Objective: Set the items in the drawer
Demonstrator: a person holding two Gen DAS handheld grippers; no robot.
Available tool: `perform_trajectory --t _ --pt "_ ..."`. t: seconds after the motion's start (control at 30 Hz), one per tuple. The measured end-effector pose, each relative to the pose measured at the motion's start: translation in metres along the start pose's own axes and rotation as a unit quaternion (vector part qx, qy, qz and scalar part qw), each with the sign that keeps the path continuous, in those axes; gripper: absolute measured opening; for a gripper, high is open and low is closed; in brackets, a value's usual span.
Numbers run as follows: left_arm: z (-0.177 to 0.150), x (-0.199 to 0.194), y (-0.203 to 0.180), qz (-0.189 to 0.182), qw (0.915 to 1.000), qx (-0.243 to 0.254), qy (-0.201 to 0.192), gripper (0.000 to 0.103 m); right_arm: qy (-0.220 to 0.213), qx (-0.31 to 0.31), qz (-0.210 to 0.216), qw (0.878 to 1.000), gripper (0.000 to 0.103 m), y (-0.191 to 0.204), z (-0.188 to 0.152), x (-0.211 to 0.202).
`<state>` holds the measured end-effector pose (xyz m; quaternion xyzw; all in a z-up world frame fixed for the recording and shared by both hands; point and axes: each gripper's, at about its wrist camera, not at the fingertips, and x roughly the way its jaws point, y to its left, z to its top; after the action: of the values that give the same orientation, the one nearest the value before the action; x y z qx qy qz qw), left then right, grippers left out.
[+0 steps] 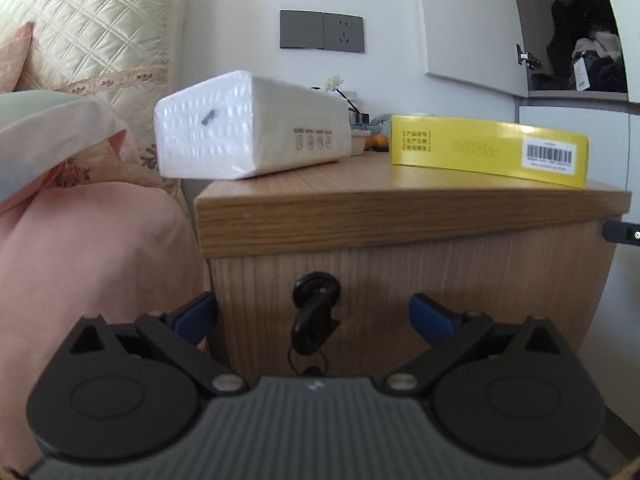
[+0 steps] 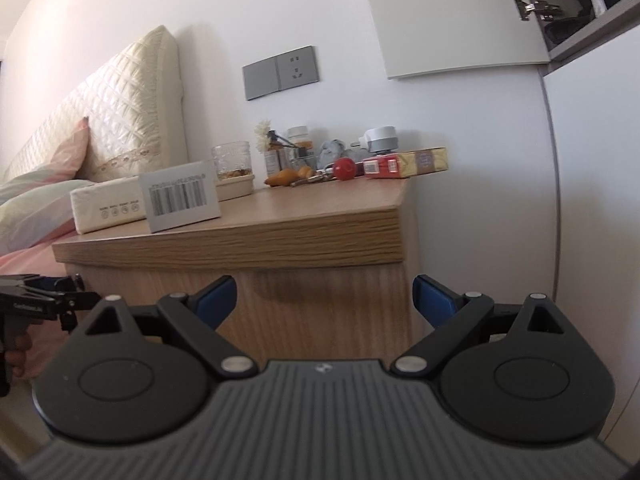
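Facing the nightstand (image 1: 400,216), the left gripper (image 1: 314,314) gapes wide around its drawer pull (image 1: 316,312); the right gripper (image 2: 325,300) is wide, empty. On top, the tissue pack (image 1: 248,128) looks soft and light: grip its narrow sides. Beside it, the yellow box (image 1: 488,148) looks stiff.

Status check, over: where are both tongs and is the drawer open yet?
Left tongs open, lined up on black drawer handle. Right tongs open, empty. Drawer shut. Tissue pack and yellow box on nightstand top.

Ahead of the fingers, the nightstand (image 1: 400,208) is matt grained wood; above them, a glossy film-wrapped tissue pack (image 1: 248,128) and smooth yellow cardboard box (image 1: 480,148).
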<state>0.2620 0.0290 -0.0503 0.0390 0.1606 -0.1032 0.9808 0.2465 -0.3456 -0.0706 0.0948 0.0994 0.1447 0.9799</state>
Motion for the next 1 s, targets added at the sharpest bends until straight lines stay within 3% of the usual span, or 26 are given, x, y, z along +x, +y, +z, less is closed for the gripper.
perform_trajectory --t 0.3,1.0 --pt "-0.001 0.001 -0.003 0.0 1.0 0.006 -0.005 0.103 -0.001 -0.007 0.005 1.0 0.099 0.002 -0.003 0.001" --pt "-0.005 -0.013 -0.004 -0.01 0.9997 0.022 -0.005 0.102 0.023 -0.016 0.065 0.997 0.102 -0.008 0.002 -0.012"
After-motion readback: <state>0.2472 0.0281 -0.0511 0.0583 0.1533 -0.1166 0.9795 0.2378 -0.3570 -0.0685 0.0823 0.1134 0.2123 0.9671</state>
